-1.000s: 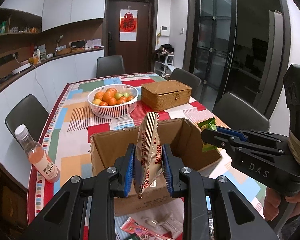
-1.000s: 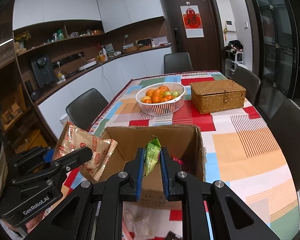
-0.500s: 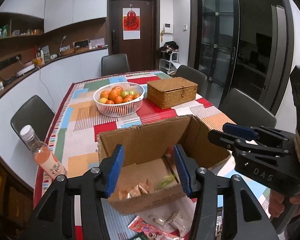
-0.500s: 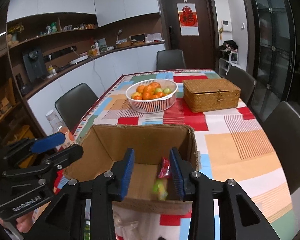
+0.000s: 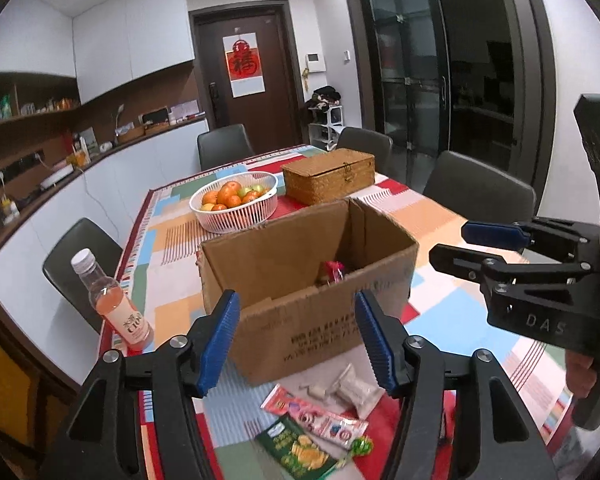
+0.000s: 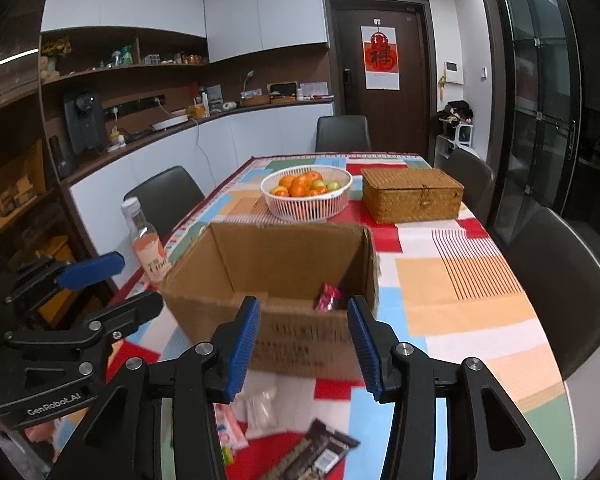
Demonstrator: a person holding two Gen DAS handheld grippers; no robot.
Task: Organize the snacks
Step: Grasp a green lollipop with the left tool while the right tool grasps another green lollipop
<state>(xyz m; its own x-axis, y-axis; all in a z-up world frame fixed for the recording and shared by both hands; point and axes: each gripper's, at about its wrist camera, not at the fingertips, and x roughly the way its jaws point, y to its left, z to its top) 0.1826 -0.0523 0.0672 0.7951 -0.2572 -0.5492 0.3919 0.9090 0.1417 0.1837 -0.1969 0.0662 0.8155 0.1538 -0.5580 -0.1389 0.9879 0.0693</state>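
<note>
Both wrist views look forward from near the table edge, sharing the box (image 5: 308,280) (image 6: 276,276) at frame center.

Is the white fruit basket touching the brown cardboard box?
Cannot tell. In both wrist views the box's far wall hides the basket's base.

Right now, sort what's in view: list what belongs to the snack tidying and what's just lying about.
Job:
box
red packet in the box
green packet, pink packet, clear packets, dark packet, all in front of the box
left tool, right tool, both open

Lying about:
bottle
fruit basket
wicker box
</note>
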